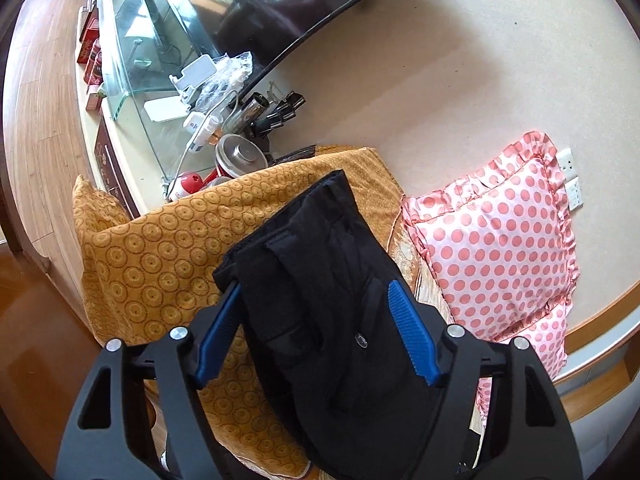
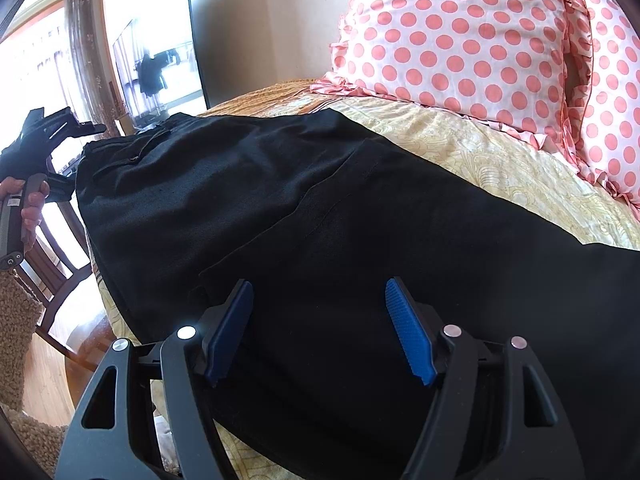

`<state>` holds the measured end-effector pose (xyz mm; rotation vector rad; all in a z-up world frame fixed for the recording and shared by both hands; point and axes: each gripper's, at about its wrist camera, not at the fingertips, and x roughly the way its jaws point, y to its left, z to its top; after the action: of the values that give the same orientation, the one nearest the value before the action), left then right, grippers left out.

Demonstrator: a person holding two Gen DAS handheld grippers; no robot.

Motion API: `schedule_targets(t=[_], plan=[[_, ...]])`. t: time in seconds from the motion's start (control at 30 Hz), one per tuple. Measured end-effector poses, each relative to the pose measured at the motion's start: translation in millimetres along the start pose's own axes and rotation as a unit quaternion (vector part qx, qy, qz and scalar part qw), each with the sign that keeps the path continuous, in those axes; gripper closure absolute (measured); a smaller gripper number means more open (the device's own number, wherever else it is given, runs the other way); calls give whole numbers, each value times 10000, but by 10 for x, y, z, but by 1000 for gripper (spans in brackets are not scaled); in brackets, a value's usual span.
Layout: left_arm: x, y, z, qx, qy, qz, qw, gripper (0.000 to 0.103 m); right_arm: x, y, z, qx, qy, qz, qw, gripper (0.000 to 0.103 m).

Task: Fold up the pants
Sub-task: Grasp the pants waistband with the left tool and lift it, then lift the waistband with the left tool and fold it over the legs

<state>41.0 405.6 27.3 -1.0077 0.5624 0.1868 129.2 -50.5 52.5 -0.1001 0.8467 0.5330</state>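
Both pairs of blue fingers (image 1: 412,336) stood wide apart, holding nothing: the left gripper (image 1: 314,292) over the waistband end, the right gripper (image 2: 320,288) over the black pants (image 2: 280,208) lying flat on the bed (image 2: 500,160), pillow (image 2: 460,32) beyond. Judged early; next, each must pinch an edge.

Daylit, sharp fisheye views; blown-out window (image 2: 24,68) glare.
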Motion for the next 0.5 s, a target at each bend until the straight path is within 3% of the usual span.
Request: schedule_targets(t=[0.23, 0.3, 0.33, 0.5], plan=[[55, 57, -2, -50, 0, 191, 9998, 31, -21, 11, -20, -20, -46, 23, 10000, 31], [69, 23, -18, 39, -29, 465, 9989, 47, -48, 16, -40, -32, -77, 66, 9999, 27], [87, 11, -24, 108, -19, 645, 9979, 67, -63, 19, -48, -31, -94, 91, 9999, 24], [73, 37, -49, 4, -75, 597, 9982, 79, -166, -3, -125, -46, -208, 240, 9995, 22]])
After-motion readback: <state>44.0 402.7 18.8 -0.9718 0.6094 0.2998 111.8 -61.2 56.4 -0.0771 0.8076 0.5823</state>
